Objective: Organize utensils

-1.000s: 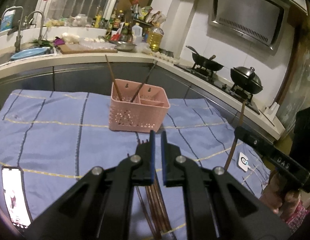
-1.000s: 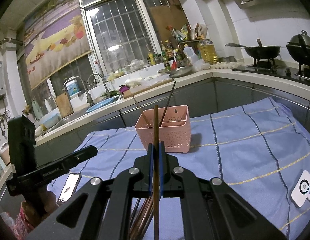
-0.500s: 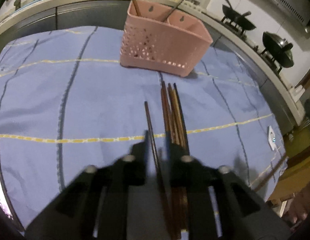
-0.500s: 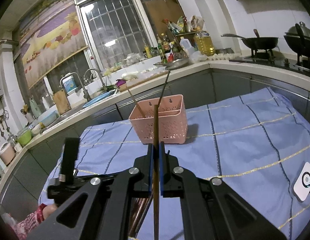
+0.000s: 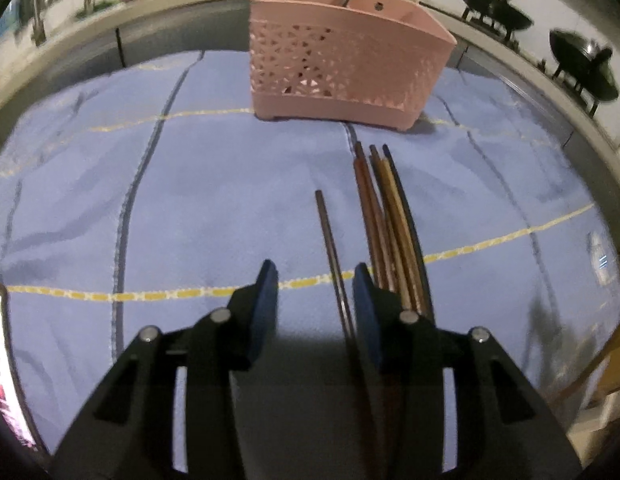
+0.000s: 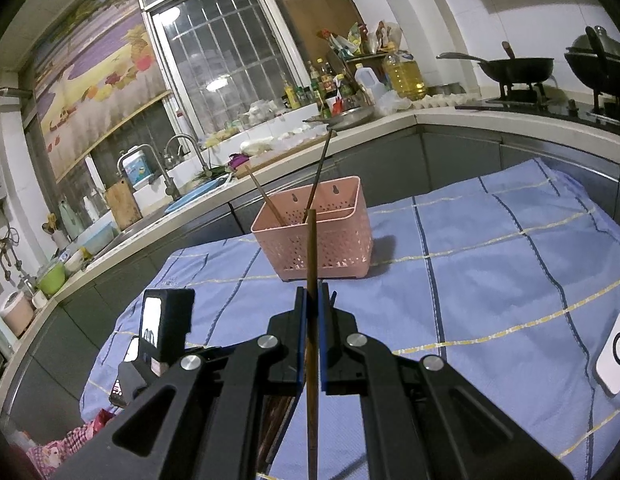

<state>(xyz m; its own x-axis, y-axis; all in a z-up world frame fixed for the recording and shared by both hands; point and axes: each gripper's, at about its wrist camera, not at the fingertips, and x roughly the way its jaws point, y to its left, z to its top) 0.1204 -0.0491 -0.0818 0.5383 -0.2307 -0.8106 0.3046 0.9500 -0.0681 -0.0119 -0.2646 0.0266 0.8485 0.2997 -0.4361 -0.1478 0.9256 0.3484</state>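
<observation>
Your left gripper [image 5: 315,286] has dropped low over the blue cloth [image 5: 190,208] and spread its jaws wide — a second ago they were nearly closed and level with the pink utensil basket [image 5: 342,68]. It holds nothing; a lone dark chopstick [image 5: 330,240] lies between its fingers, ready to pick. Your right gripper [image 6: 312,312] stays clamped on a brown chopstick [image 6: 311,248], upright before the basket. The remaining chopsticks [image 5: 386,216] — slim, brown, bundled — lie just beside.
</observation>
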